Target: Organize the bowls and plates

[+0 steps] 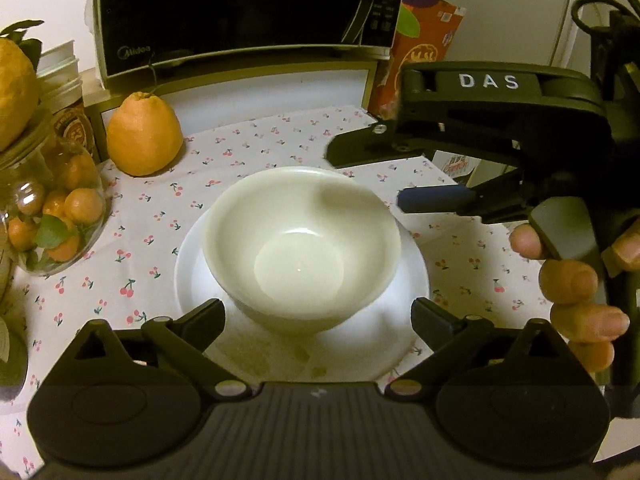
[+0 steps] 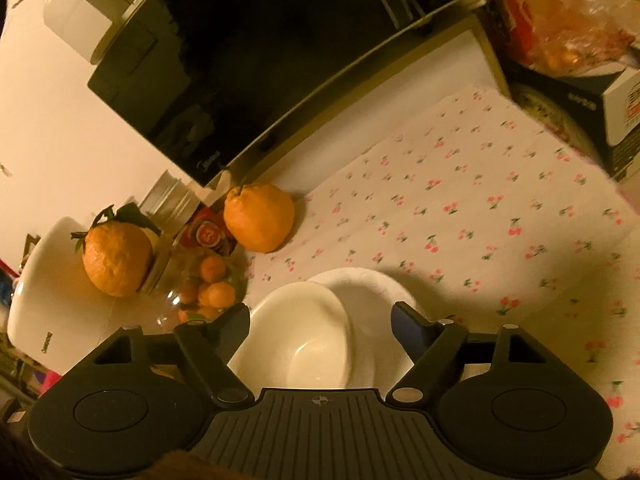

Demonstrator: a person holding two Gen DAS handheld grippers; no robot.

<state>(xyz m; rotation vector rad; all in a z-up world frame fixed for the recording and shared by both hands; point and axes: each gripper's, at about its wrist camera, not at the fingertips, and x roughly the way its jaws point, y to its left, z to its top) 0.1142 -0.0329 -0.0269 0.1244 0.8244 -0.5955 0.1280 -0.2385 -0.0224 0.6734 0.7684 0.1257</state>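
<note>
A white bowl (image 1: 302,246) sits upright on a white plate (image 1: 200,280) in the middle of the left wrist picture. The plate lies flat on a tablecloth (image 1: 256,140) with little red cherries on it.

The left gripper (image 1: 318,318) is at the bottom of that picture. Its two black fingers are far apart, one on each side of the bowl, and they do not touch it.

The right gripper (image 1: 384,168) comes in from the right side of the same picture, held by a hand (image 1: 576,288). Its fingers are apart too, and nothing is between them. In the right wrist picture the right gripper (image 2: 320,320) hangs above the bowl (image 2: 304,336) and plate (image 2: 380,320), near the bottom middle.

A big orange fruit (image 1: 144,136) stands at the upper left, just in front of a black microwave (image 1: 240,8). A glass jar (image 1: 52,208) of small oranges is at the left edge.
</note>
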